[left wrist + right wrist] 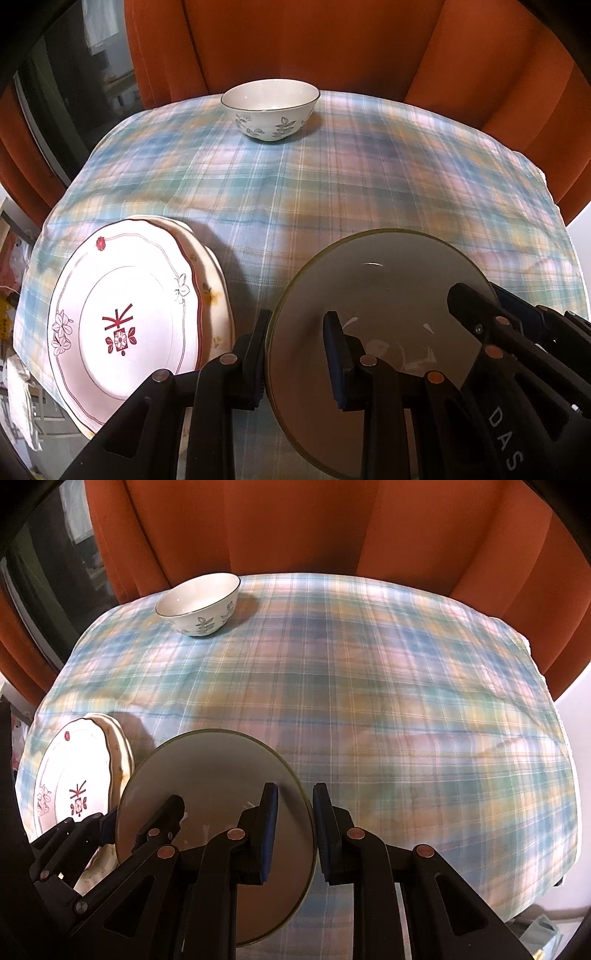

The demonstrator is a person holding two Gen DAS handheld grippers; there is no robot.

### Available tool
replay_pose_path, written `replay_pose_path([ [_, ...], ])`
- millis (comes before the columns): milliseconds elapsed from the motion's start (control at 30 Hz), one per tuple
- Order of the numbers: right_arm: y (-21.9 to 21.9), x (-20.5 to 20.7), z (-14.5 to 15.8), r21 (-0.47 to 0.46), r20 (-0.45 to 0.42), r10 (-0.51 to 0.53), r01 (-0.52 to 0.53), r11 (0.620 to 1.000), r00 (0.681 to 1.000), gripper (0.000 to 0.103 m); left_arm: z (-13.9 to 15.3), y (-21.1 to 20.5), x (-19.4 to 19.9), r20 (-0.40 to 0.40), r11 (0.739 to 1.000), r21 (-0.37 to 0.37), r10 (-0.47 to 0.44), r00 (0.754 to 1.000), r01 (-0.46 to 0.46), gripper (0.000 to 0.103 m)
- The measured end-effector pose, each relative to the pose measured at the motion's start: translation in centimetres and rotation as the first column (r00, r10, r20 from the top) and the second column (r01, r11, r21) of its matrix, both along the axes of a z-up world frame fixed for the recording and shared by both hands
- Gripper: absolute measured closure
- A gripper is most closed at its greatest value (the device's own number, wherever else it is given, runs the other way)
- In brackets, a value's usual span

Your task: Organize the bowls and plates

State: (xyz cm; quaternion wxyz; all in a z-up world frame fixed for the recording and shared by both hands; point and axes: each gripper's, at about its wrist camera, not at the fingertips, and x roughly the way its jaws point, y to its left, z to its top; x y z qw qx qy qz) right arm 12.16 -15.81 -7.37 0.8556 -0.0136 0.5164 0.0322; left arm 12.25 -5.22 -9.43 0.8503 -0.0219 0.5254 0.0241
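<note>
Left gripper [295,358] and right gripper [295,834] each pinch opposite rims of one round grey-green glazed plate [388,295]. Two stacked scalloped white floral plates [122,332] lower left, one white leaf-print bowl [271,110] at top; plaid cloth [369,184] bare centre and right.

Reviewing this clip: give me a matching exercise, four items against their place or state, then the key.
Items
1. grey dish
2. floral bowl
3. red-patterned plate
4. curtain

Descriptions
A. orange, hanging behind the table
B. gripped at its rim by the left gripper and right gripper
C. alone at the far edge of the plaid tablecloth
D. on top of a plate stack, near left

Pairs: 1-B, 2-C, 3-D, 4-A
</note>
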Motion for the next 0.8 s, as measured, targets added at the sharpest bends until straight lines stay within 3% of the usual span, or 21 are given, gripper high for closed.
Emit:
replay_pose_path([
  [133, -0.5, 0.2, -0.2, 0.040, -0.002, -0.002, 0.003, 0.999, 1.000, 0.075, 0.1, 0.0, 0.0, -0.010, 1.000, -0.012, 0.002, 1.000, -0.002, 0.064],
  [200, -0.4, 0.2, -0.2, 0.055, -0.004, 0.018, -0.017, 0.998, 1.000, 0.062, 0.4, 0.2, -0.1, -0.019, 1.000, 0.004, 0.010, 1.000, -0.010, 0.057],
  [267, -0.2, 0.2, 0.0, 0.063, 0.001, 0.027, -0.027, 0.998, 1.000, 0.045, 0.9, 0.6, -0.2, -0.014, 1.000, 0.001, 0.017, 1.000, -0.017, 0.040],
  [300, -0.2, 0.2, 0.1, 0.071, 0.007, 0.025, -0.026, 0.997, 1.000, 0.038, 1.1, 0.7, -0.2, -0.007, 1.000, 0.000, 0.018, 1.000, -0.018, 0.039],
  [467, 0.6, 0.4, 1.5, 0.104, 0.041, 0.045, -0.050, 0.993, 0.998, 0.034, 2.6, 1.5, 0.0, 0.023, 1.000, 0.005, 0.013, 1.000, -0.013, 0.028],
  [800, 3.4, 1.8, 4.6, 0.106, 0.094, 0.014, -0.024, 0.994, 0.995, 0.027, 6.1, 4.6, 2.0, 0.099, 0.999, 0.011, -0.043, 0.994, 0.042, 0.024],
])
